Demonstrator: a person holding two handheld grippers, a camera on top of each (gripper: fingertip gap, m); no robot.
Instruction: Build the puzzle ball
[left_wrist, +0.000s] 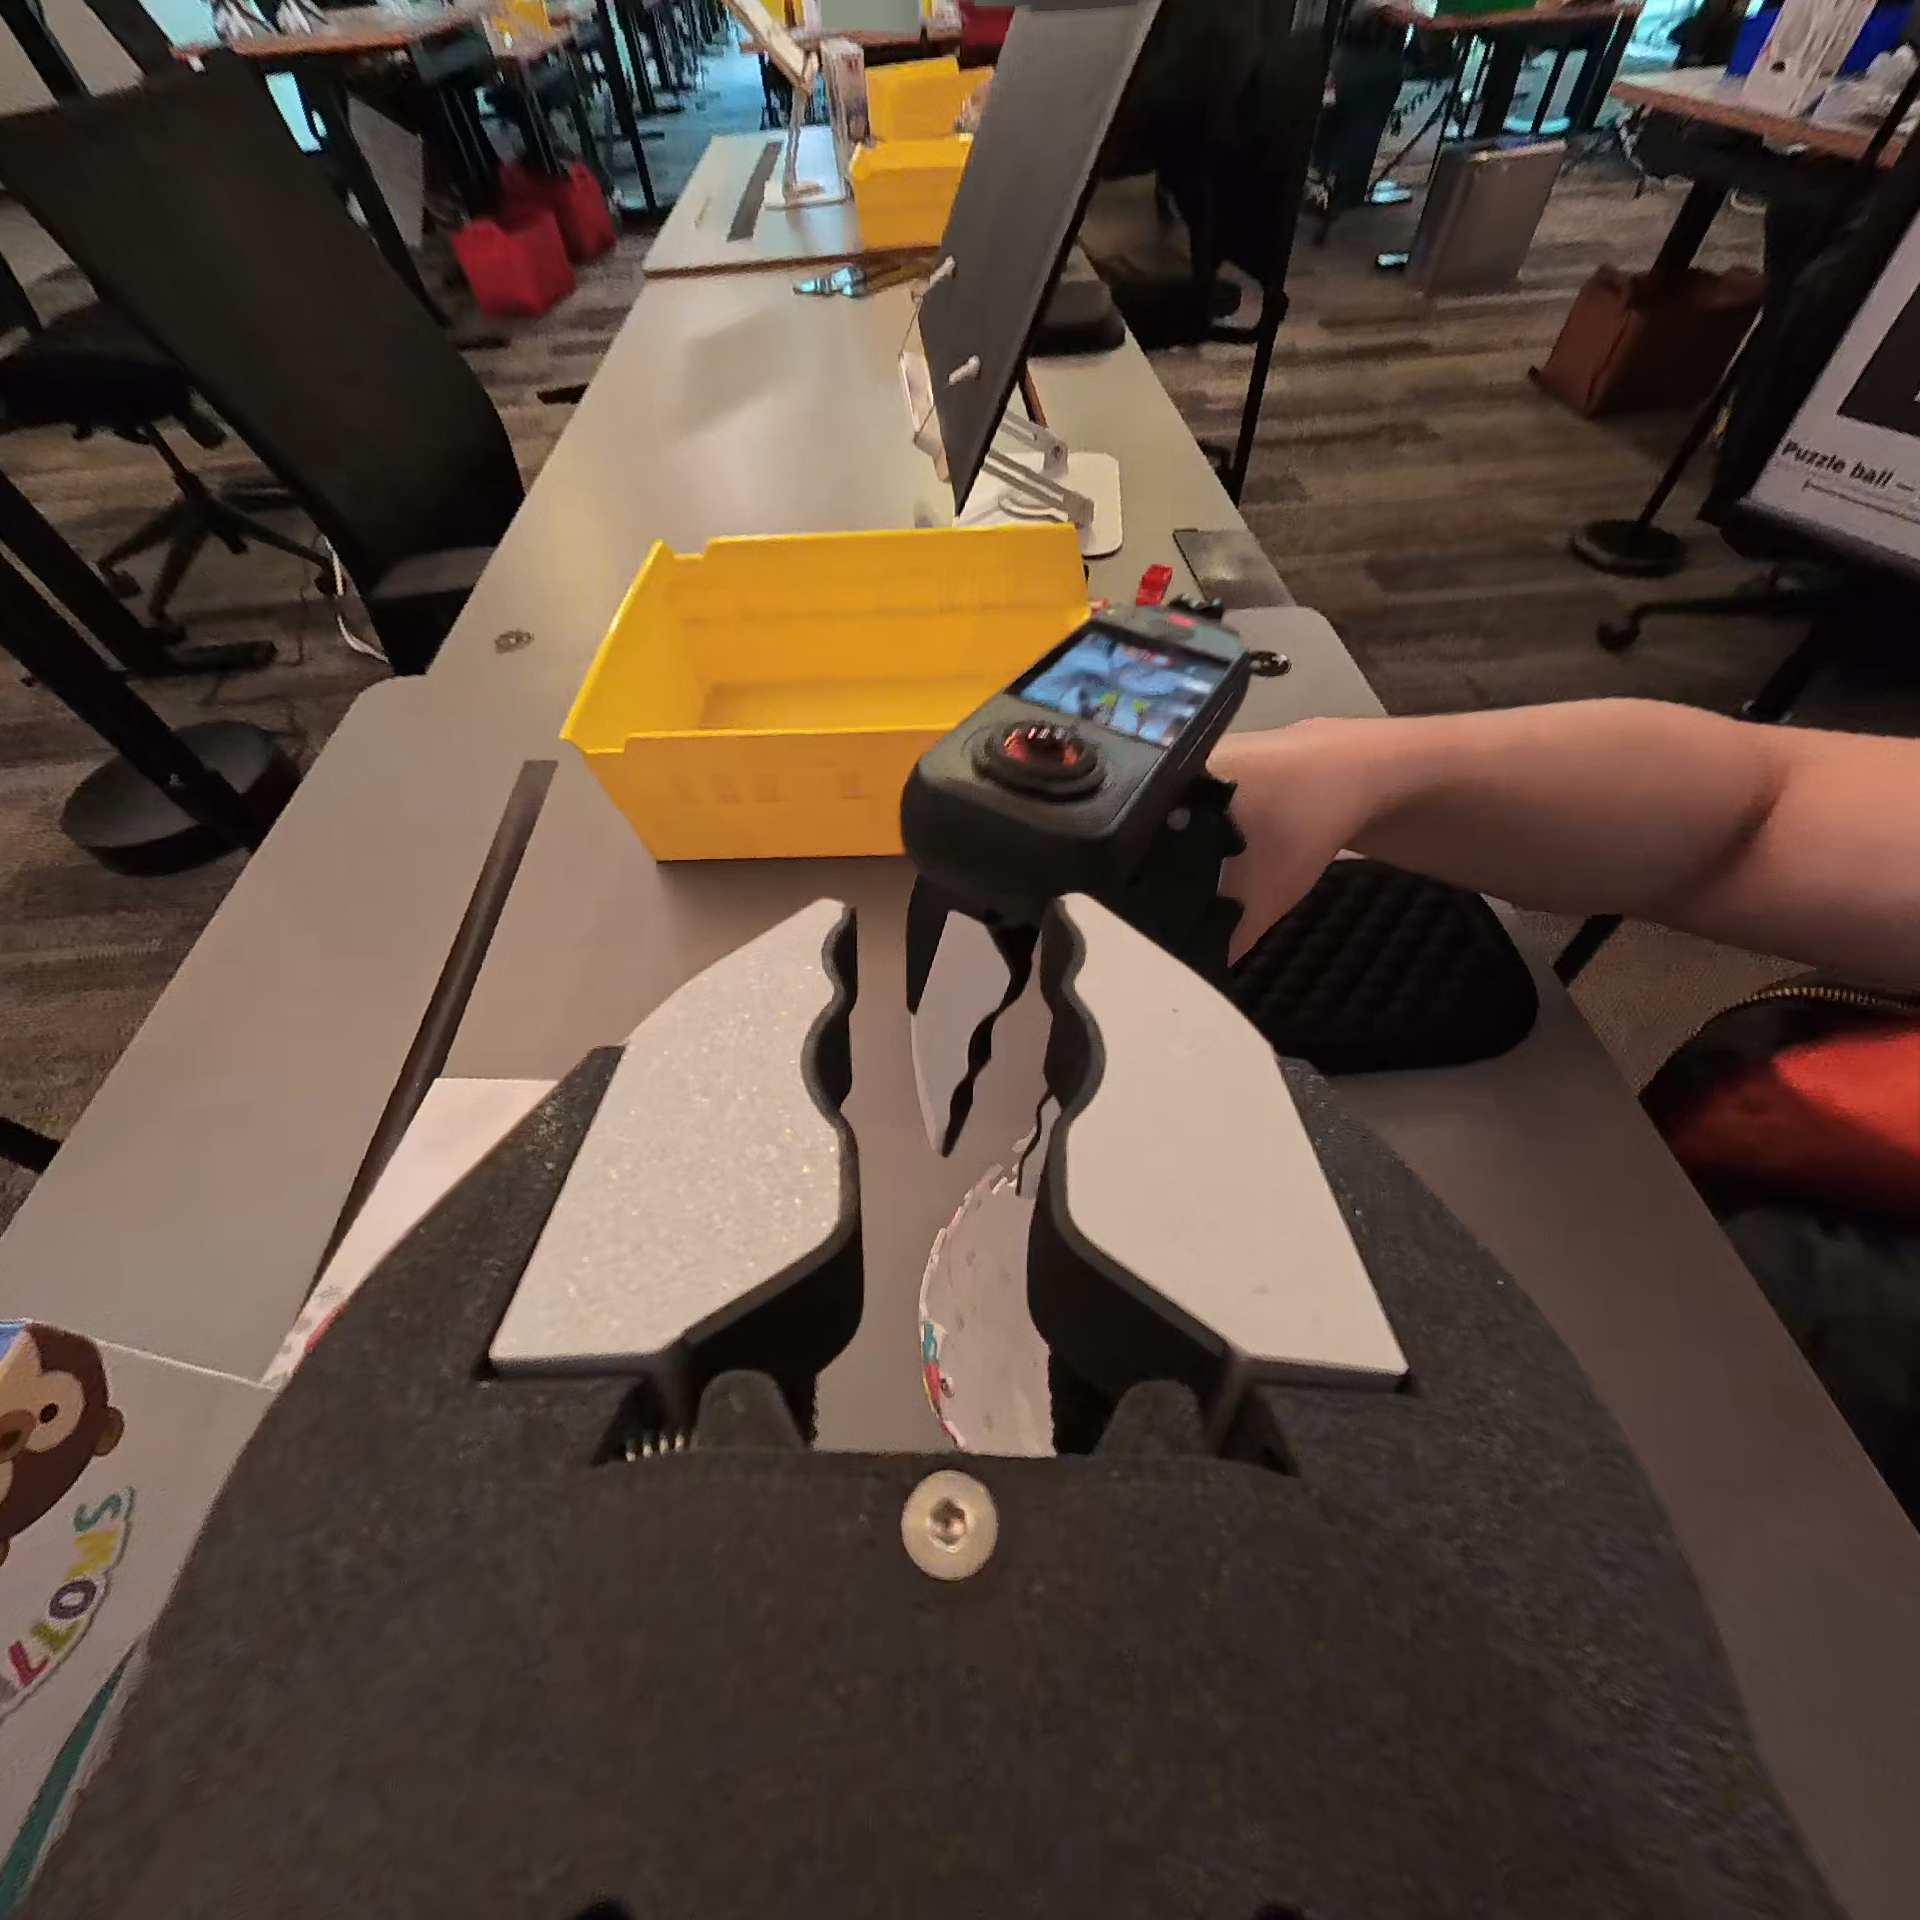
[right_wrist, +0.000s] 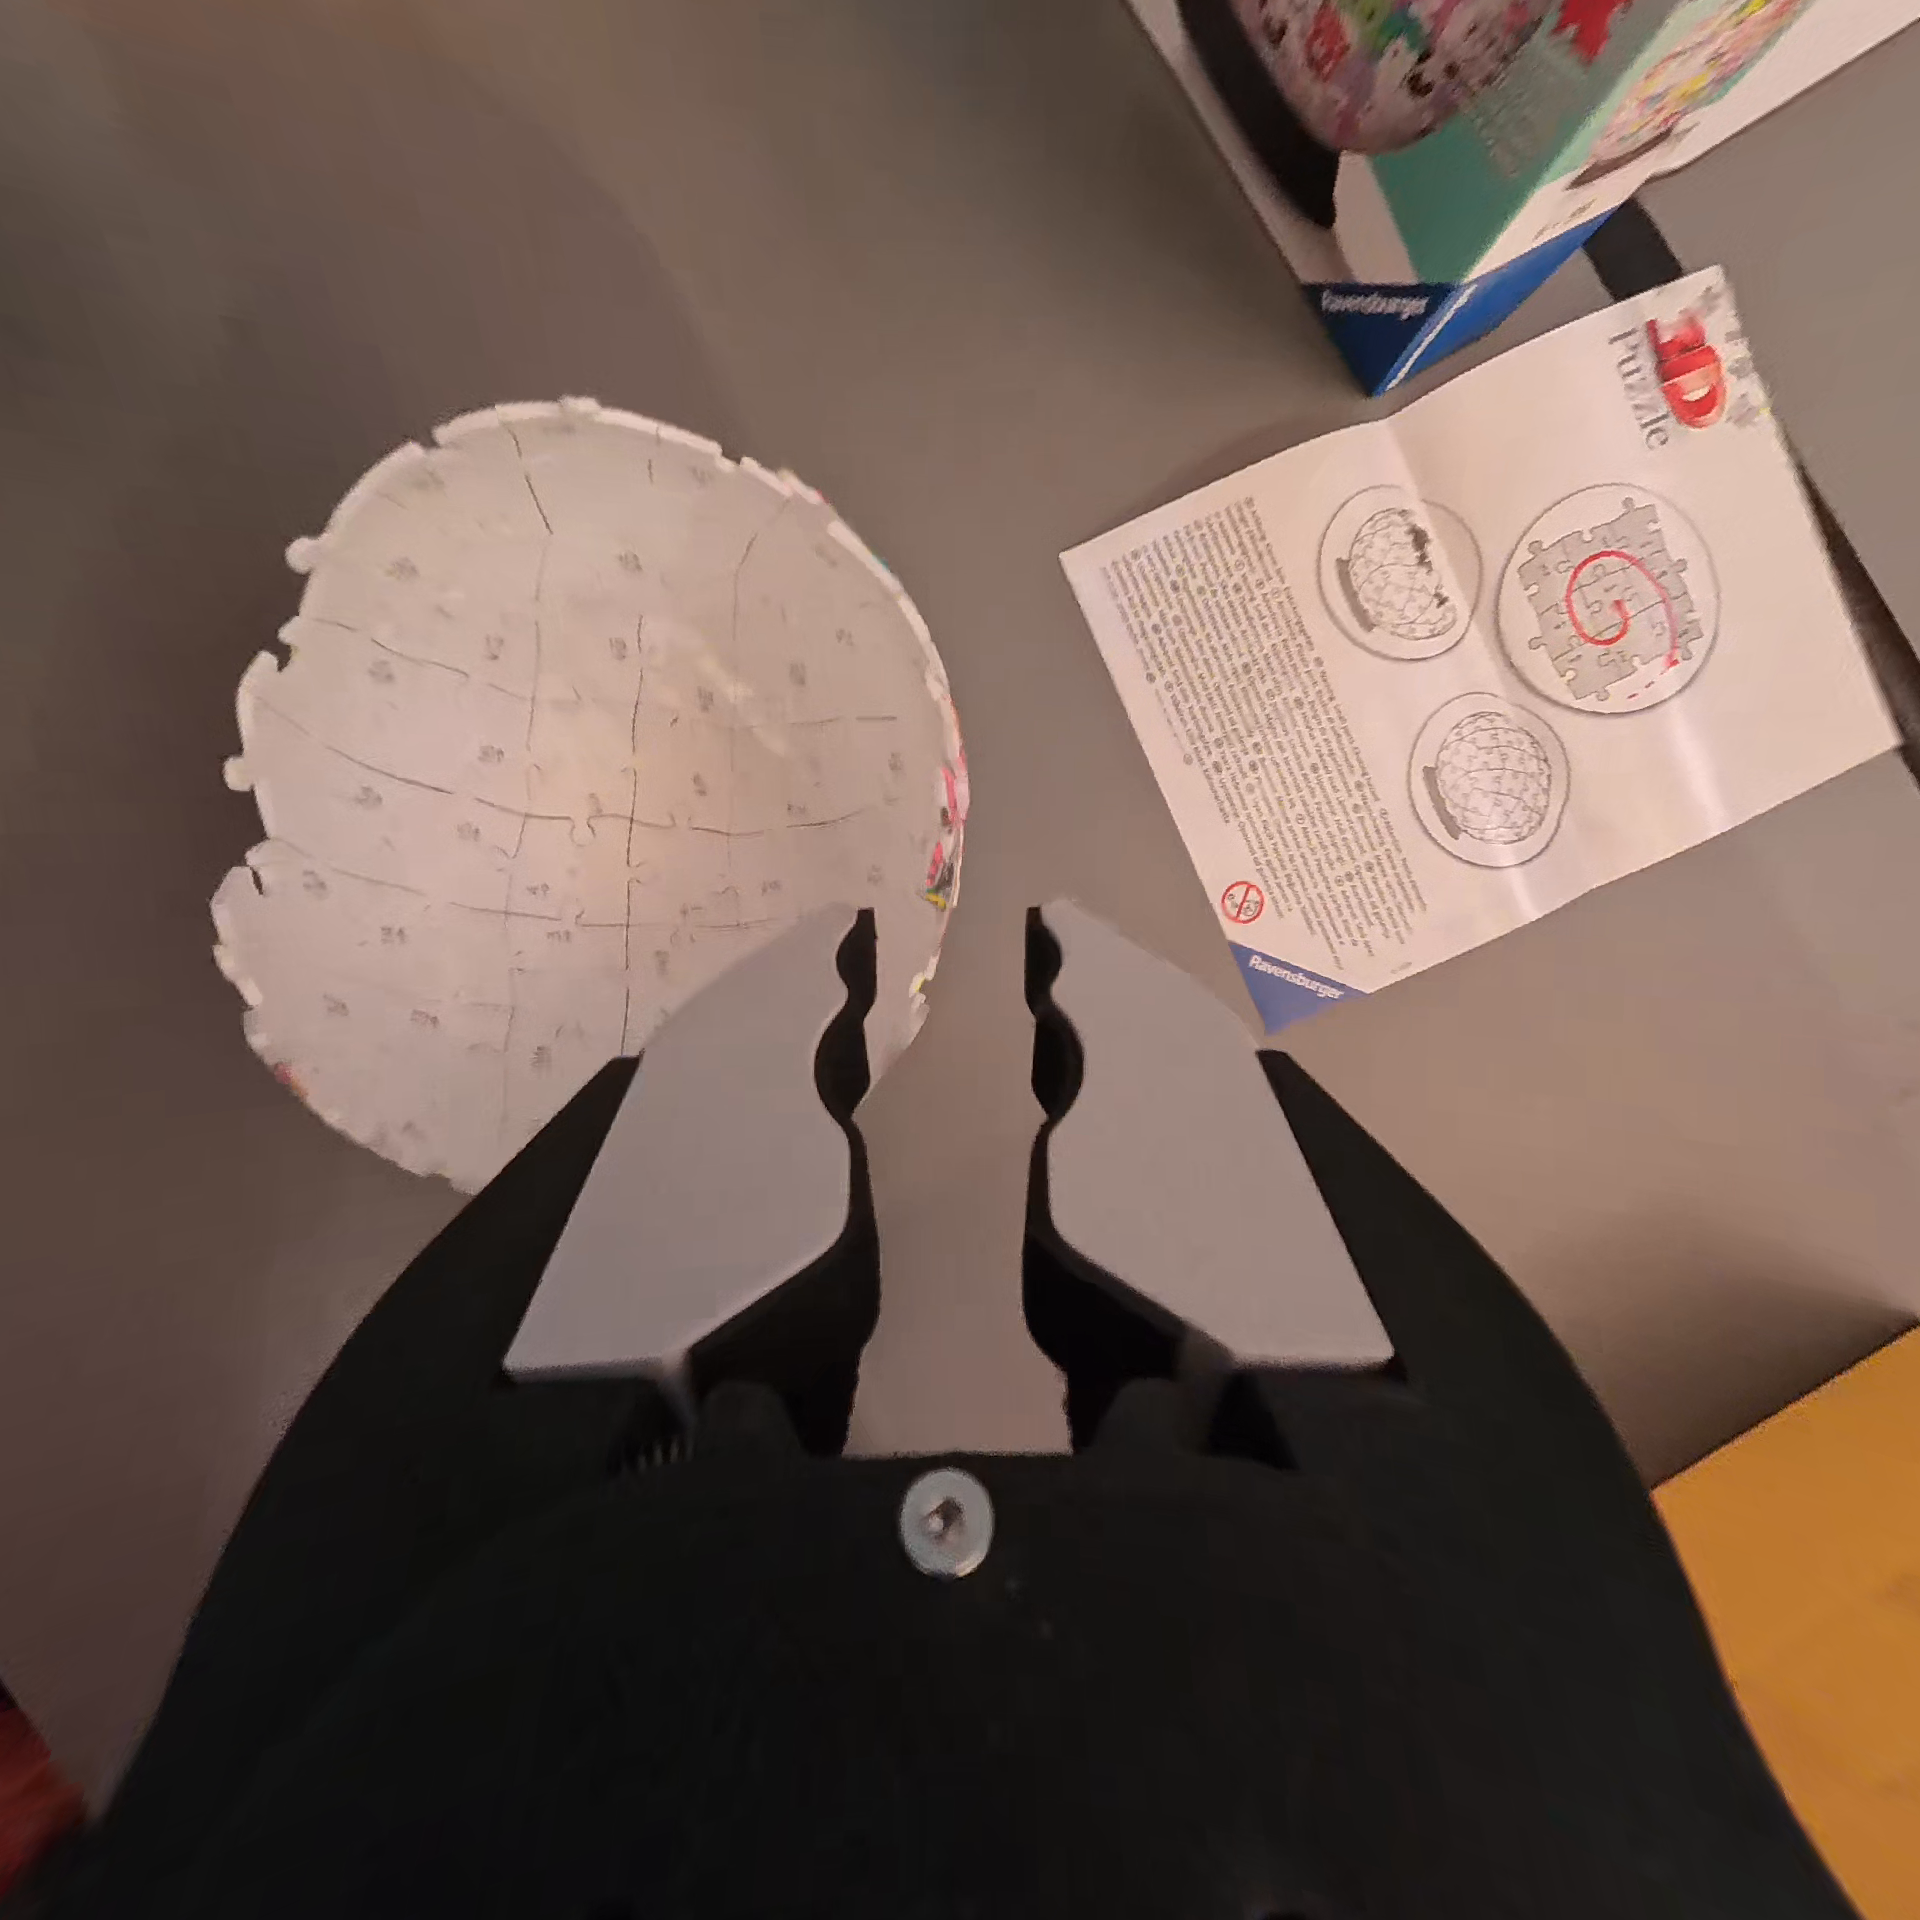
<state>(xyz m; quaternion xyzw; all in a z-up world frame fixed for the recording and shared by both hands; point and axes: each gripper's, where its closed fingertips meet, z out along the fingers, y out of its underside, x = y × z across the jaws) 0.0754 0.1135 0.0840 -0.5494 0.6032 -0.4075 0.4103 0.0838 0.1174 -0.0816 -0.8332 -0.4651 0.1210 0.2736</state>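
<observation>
White on its inner face, the half-built puzzle ball (right_wrist: 582, 769) sits bowl-up on the grey table (right_wrist: 935, 312). The right gripper (right_wrist: 948, 925) hangs just above the ball's near rim, fingers spread with nothing between them. The left gripper (left_wrist: 951, 920) is beside the ball too, likewise spread and empty. Right of the ball lies an instruction leaflet (right_wrist: 1496, 665); beyond that is the puzzle box (right_wrist: 1496, 156). Past the ball sits a yellow bin (left_wrist: 810, 707).

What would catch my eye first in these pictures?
Probably the white half-built puzzle ball, lying open like a bowl on the grey table, left of an unfolded instruction sheet. In the left wrist view, a bright yellow bin sits behind the right gripper.
</observation>
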